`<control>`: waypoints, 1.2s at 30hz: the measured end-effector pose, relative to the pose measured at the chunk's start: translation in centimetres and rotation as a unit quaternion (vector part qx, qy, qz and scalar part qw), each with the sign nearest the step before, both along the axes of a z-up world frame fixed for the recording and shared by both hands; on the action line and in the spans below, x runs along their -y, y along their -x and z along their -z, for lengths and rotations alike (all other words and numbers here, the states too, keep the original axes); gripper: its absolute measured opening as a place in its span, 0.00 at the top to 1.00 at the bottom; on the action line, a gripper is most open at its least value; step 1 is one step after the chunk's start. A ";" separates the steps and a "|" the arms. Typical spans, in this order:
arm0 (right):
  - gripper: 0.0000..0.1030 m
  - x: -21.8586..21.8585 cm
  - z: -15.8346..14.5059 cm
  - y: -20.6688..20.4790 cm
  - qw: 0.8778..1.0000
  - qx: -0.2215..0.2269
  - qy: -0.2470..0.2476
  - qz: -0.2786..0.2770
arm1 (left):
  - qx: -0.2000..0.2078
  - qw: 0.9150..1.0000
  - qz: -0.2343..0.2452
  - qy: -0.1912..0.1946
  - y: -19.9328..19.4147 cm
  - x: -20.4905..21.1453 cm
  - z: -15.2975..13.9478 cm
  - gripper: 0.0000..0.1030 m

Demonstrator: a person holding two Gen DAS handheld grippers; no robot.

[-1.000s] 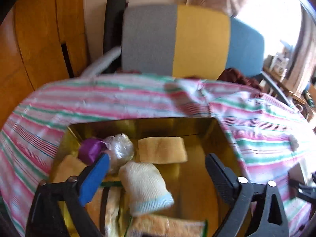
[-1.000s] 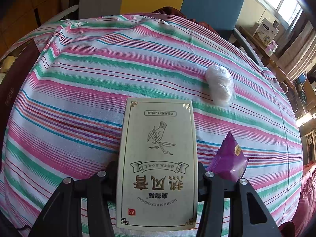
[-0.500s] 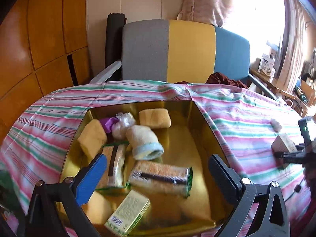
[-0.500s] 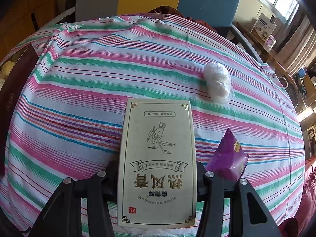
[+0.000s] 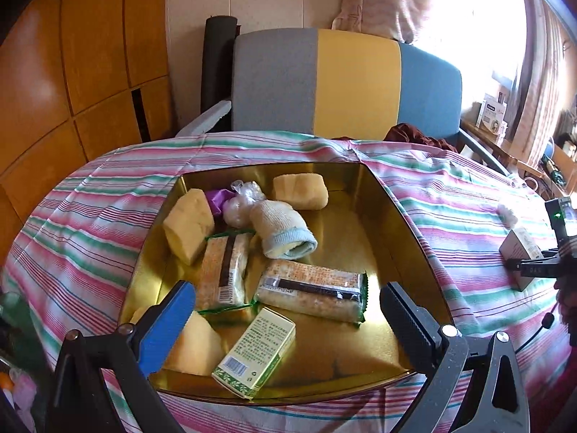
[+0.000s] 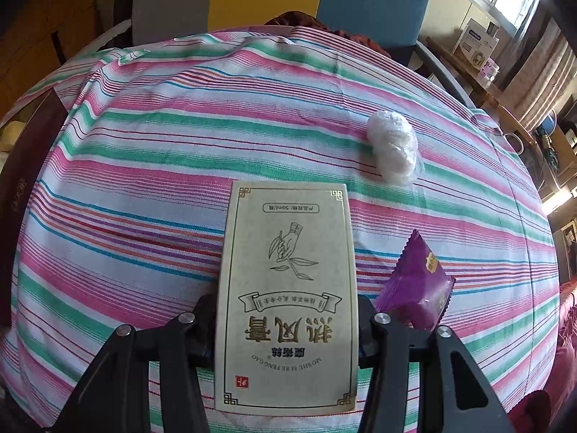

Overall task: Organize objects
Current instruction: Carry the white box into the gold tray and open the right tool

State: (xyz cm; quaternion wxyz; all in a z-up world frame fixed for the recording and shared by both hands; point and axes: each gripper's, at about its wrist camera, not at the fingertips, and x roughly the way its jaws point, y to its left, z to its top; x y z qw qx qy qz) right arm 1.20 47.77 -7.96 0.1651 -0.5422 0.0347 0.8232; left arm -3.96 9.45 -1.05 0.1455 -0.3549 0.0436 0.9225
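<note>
**Cream box clamped in my right tool, tray waiting on the left**

I'm holding the cream carton point(image 6: 286, 296) in my right tool point(image 6: 287, 328), its jaws pressing on the carton's two long sides and its printed face turned up at the camera. I'm gripping it low down near one end, which I judge is giving me a firm hold for carrying it to the gold tray point(image 5: 404, 216). Seen from the left wrist, the carton is sitting out near the right edge of the bench, well apart from the tray.

My left tool point(image 5: 288, 310) is hovering over the tray's near edge with its jaws spread wide and nothing between them. The tray is already crowded: a green carton point(image 5: 254, 351) at the front, two snack bars point(image 5: 312, 294) in the middle, yellow sponges point(image 5: 187, 225) and a rolled sock point(image 5: 279, 227) further back. The bare gold patch along the right wall is looking like the best landing spot.

Still loose on the striped cloth point(image 6: 144, 166): a purple packet point(image 6: 416, 285) just beside my right jaw, and a clear-wrapped lump point(image 6: 393, 151) further off. That packet is sitting close enough that I could be nudging it when lifting away.
</note>
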 end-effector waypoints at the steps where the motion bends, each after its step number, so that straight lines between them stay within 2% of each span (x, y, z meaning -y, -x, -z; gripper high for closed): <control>1: 0.49 0.0 -0.1 0.0 1.000 0.003 0.004 0.007 | 0.001 1.000 0.001 -0.001 0.0 0.1 -0.1 0.00; 7: 0.49 2.6 -3.7 0.9 0.998 -0.037 0.043 0.015 | -0.019 1.000 0.000 -0.004 -0.3 1.4 -0.9 0.00; 12: 0.49 9.6 -8.5 4.3 0.991 -0.077 0.091 -0.060 | -0.024 0.999 -0.031 -0.034 0.4 4.2 -1.6 0.00; 15: 0.49 14.5 -10.2 6.8 0.984 -0.084 0.117 -0.108 | -0.018 0.997 -0.054 -0.052 0.9 6.1 -1.8 0.00; 21: 0.49 22.0 -8.9 12.2 0.979 -0.050 0.127 -0.151 | -0.010 0.994 -0.085 -0.075 1.3 8.8 -1.4 0.00; 26: 0.49 25.4 -6.5 15.7 0.979 0.007 0.116 -0.166 | 0.001 0.991 -0.104 -0.089 1.7 10.2 -0.8 0.00; 32: 0.49 26.3 -4.0 18.4 0.984 0.041 0.088 -0.148 | 0.015 0.990 -0.106 -0.095 2.1 10.4 -0.1 0.00; 36: 0.48 25.8 -3.5 18.6 0.987 0.023 0.072 -0.141 | 0.018 0.990 -0.103 -0.096 2.0 10.1 0.2 0.00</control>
